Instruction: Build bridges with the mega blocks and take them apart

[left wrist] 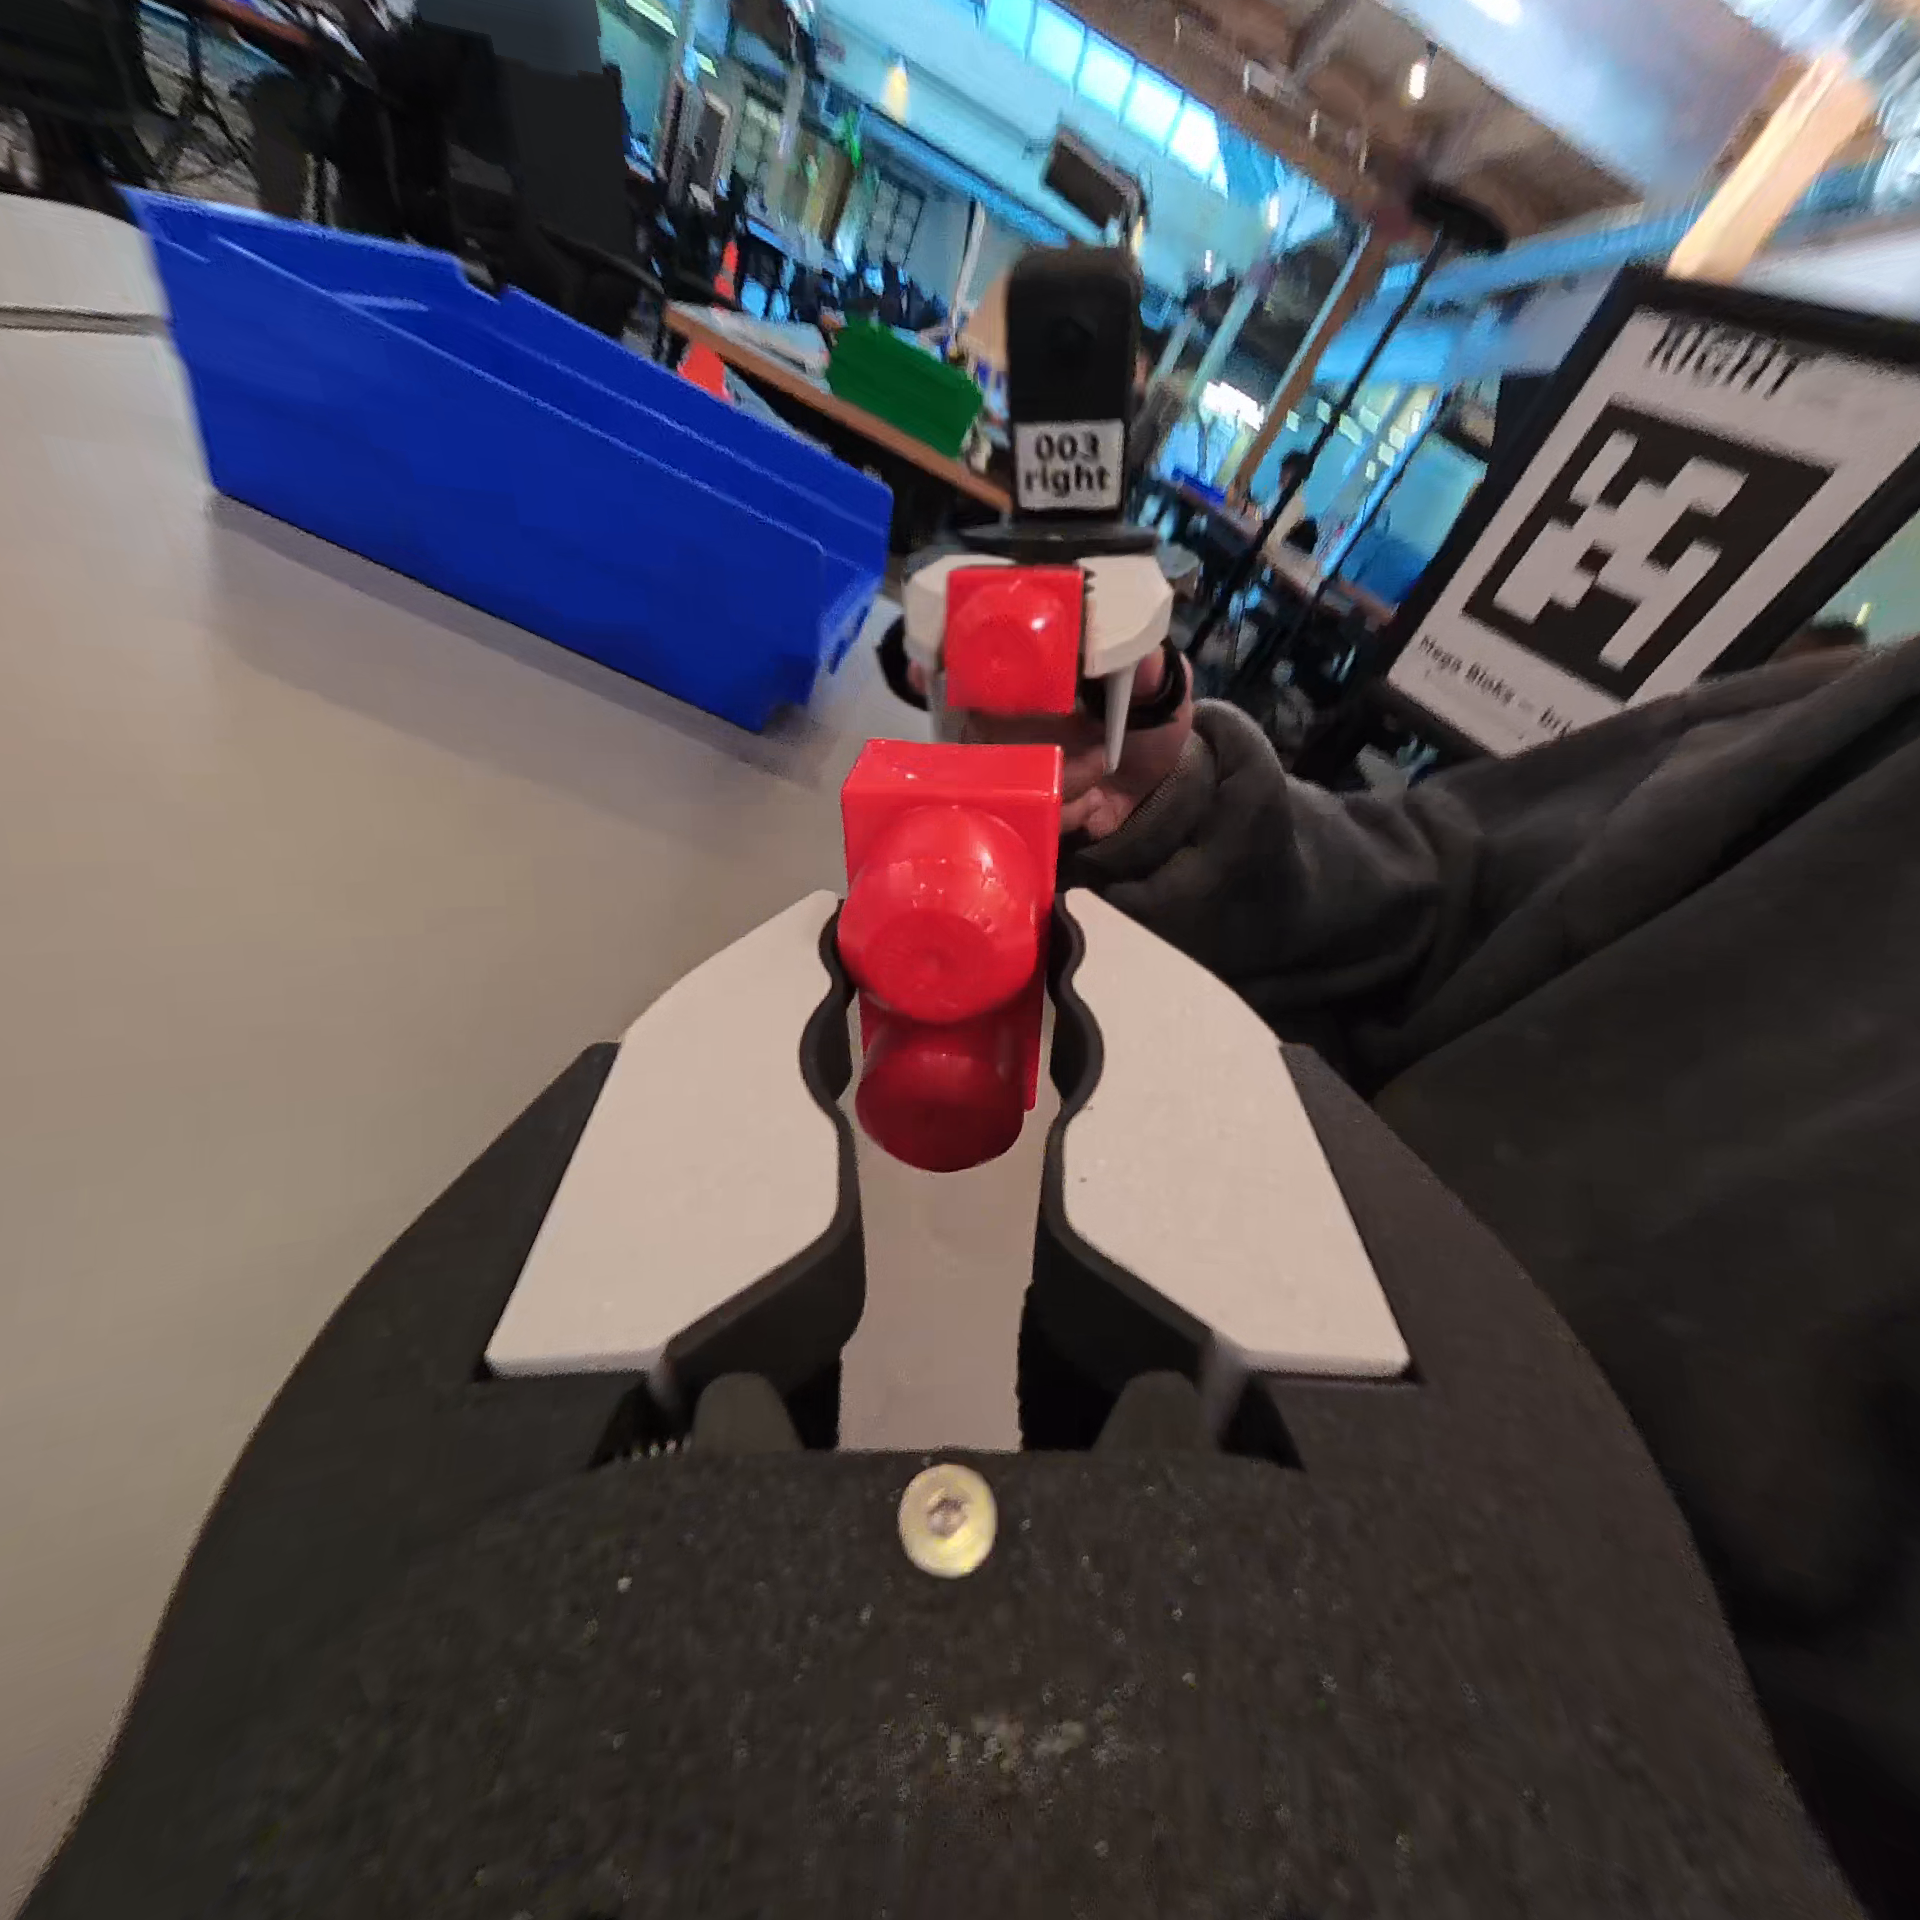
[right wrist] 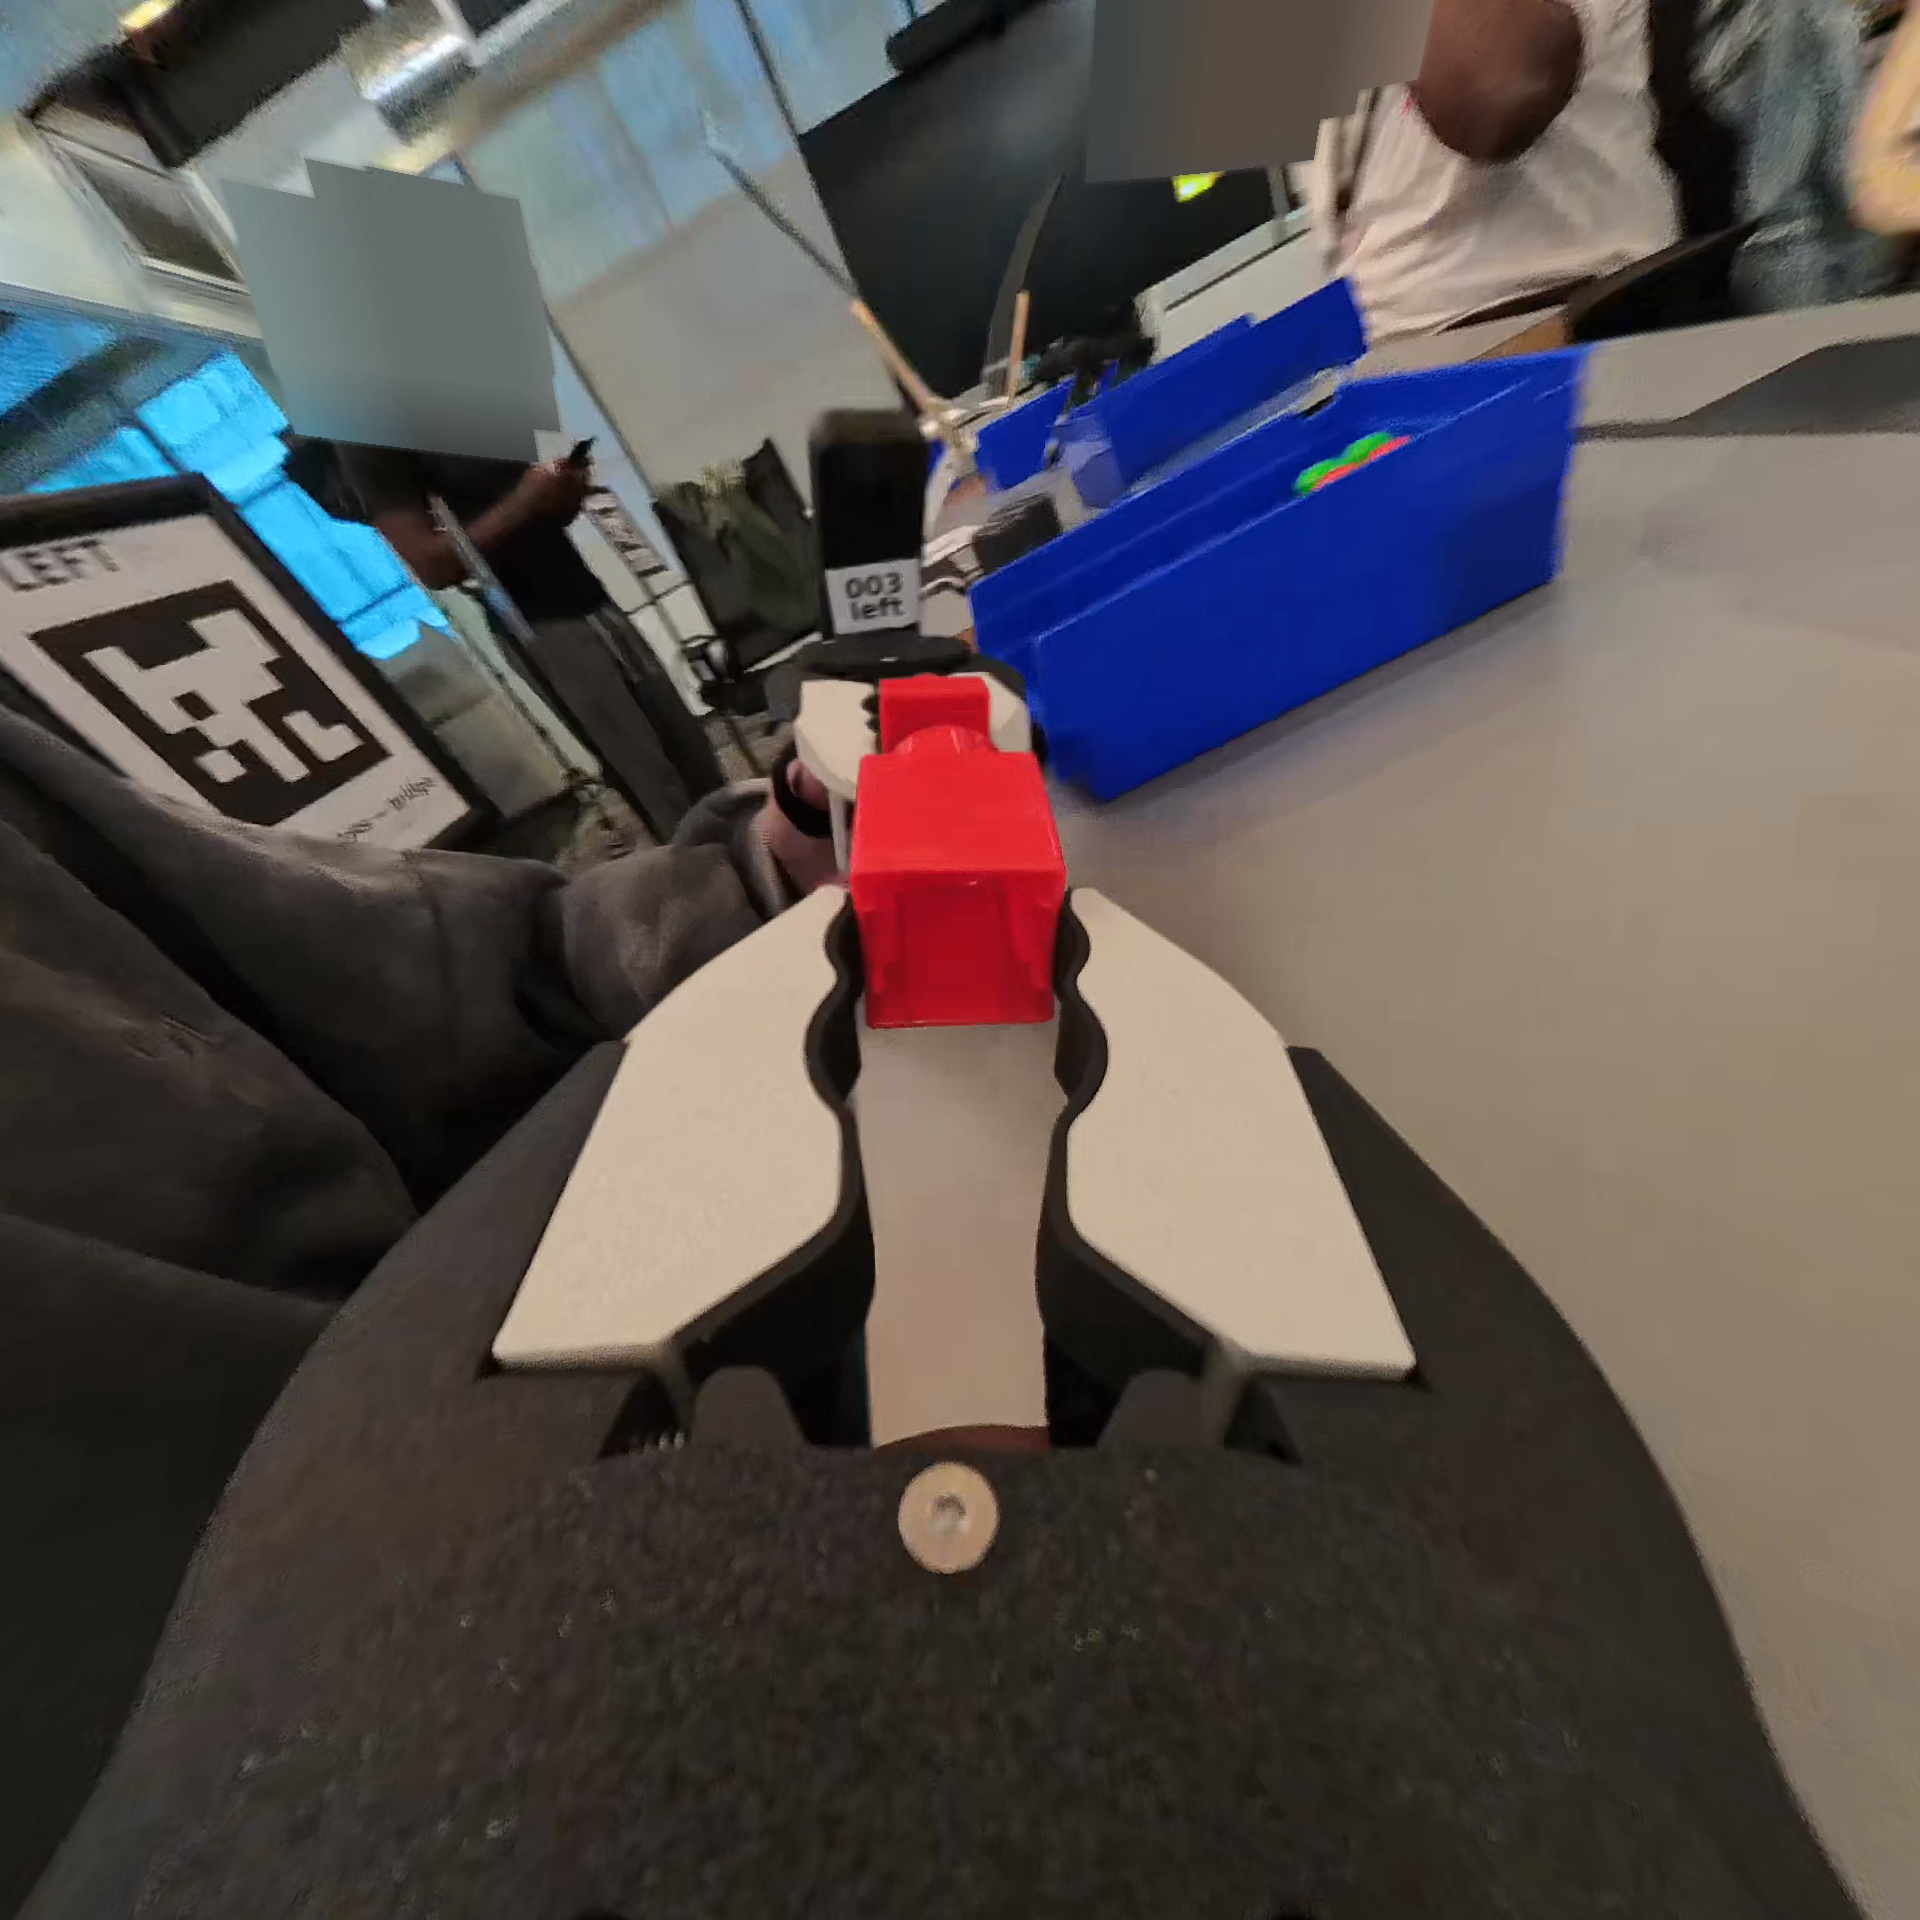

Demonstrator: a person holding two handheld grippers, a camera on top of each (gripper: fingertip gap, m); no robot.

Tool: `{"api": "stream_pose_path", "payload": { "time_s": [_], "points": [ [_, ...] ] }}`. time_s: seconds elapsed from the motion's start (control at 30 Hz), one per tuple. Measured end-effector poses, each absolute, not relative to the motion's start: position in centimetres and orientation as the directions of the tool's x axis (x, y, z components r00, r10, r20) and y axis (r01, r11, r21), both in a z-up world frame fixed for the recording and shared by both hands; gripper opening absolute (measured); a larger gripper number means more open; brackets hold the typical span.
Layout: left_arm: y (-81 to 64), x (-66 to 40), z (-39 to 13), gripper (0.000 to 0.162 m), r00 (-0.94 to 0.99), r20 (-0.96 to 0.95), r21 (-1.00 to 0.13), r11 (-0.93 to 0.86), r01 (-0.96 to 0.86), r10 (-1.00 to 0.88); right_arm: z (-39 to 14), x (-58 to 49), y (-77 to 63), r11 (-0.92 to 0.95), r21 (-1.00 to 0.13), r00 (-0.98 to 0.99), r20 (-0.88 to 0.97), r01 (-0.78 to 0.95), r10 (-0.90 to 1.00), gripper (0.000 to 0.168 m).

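I count two red blocks (left wrist: pixel 951 935), one pinched in each of my two grippers, left (left wrist: pixel 948 956) and right (right wrist: pixel 954 935). Several blue bins (right wrist: pixel 1278 603) sit on the one grey table (right wrist: pixel 1558 935), and two marker boards (left wrist: pixel 1652 520) stand beside it.

A blue bin (left wrist: pixel 499 457) sits on the grey table (left wrist: pixel 260 935) beside a marker board (left wrist: pixel 1662 520).

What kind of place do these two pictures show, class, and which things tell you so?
Probably a shared lab or workshop: long worktables with equipment, blue storage bins, marker boards, and people standing nearby.
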State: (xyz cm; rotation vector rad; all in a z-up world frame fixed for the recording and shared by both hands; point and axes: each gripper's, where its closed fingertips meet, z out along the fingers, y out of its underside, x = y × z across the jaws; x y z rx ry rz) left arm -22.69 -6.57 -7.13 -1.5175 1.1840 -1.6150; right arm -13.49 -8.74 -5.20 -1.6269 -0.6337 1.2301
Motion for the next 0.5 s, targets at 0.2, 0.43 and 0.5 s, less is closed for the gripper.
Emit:
{"api": "stream_pose_path", "payload": {
  "time_s": [0.2,0.43,0.5],
  "points": [
    [-5.0,-23.4,-6.8,0.035,-0.094,0.45,-0.892,-0.443,-0.089,-0.888,2.0,3.3,-3.3,-0.237,-0.969,0.852,-0.185,-0.074,0.489,0.035],
    [-7.3,-20.8,-8.6,0.035,-0.103,0.39,-0.907,-0.362,-0.217,-0.915,-7.5,22.2,8.9,-0.695,-0.708,0.979,0.202,0.126,-0.028,0.036],
    [-7.6,-20.5,-9.0,0.035,-0.1,0.381,-0.907,-0.351,-0.232,-0.919,-9.6,23.0,11.1,-0.731,-0.661,0.964,0.265,0.172,-0.013,0.036]
  ]
}}
